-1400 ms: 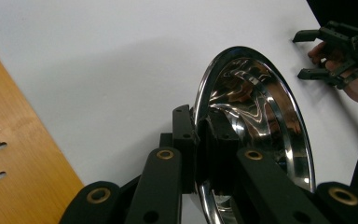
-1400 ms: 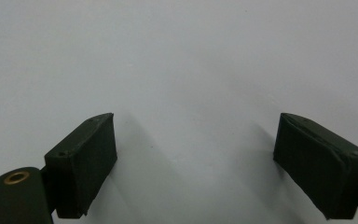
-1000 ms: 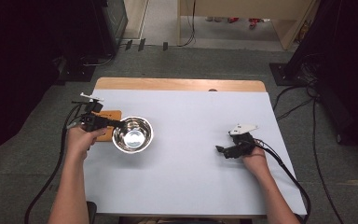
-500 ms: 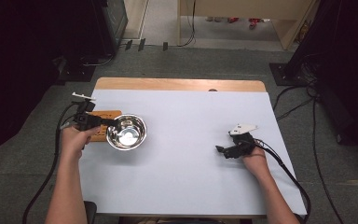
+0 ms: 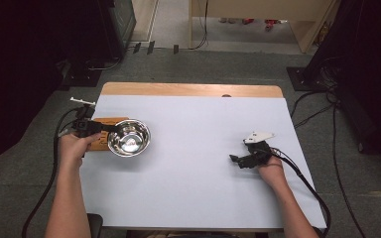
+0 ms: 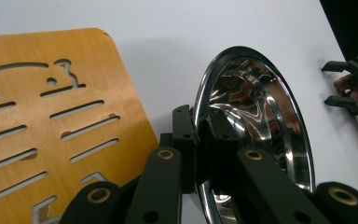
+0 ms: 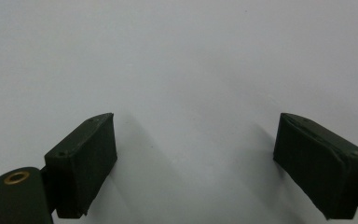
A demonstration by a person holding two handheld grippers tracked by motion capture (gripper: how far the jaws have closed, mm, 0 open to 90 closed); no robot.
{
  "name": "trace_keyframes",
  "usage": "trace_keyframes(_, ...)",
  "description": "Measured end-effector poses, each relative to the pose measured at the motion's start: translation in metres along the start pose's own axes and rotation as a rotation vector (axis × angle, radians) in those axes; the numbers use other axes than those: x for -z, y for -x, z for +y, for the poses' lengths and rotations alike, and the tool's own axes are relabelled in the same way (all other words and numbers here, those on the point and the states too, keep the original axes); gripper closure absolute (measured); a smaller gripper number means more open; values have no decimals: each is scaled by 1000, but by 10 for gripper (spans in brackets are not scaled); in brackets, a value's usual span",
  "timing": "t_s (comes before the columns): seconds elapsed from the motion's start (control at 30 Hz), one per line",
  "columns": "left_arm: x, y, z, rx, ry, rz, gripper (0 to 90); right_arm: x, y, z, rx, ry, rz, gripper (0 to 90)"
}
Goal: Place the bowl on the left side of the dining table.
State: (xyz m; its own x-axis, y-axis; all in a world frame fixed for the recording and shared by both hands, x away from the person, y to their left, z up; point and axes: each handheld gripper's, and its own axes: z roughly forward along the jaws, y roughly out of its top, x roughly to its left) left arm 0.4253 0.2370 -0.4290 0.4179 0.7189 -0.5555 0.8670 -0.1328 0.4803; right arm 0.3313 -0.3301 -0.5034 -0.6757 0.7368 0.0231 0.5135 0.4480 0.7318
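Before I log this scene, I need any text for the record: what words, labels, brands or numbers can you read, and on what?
None: no words, brand names or numbers can be read anywhere.
Board: cut-out slots, holes and a curved shape, no letters.
Bowl: bare shiny steel, no stamp or label showing.
Table: plain white cover, unmarked.
Left tool and right tool: plain black jaws, no markings.

Both grippers, the left gripper (image 5: 110, 128) and the right gripper (image 5: 235, 159), are matte black with brass-coloured pivot rivets (plus a pale three-cornered plate at centre right); black cables trail toward the lower frame corners.
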Motion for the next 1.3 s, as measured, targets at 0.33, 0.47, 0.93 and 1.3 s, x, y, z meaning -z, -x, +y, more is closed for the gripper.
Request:
trace_keyframes(0.33, 7, -9, 0, 21, 17, 19, 855, 0, 0, 0, 0, 0, 0, 126)
trace_keyframes(0.47, 9, -15, 0, 37, 24, 27, 855, 0, 0, 0, 1, 0, 0, 126)
trace_keyframes(0.93, 14, -27, 1, 56, 42, 53, 855, 0, 0, 0, 1, 1, 0, 126)
trace_keyframes(1.3, 25, -41, -2, 84, 64, 74, 855, 0, 0, 0, 0, 1, 1, 126)
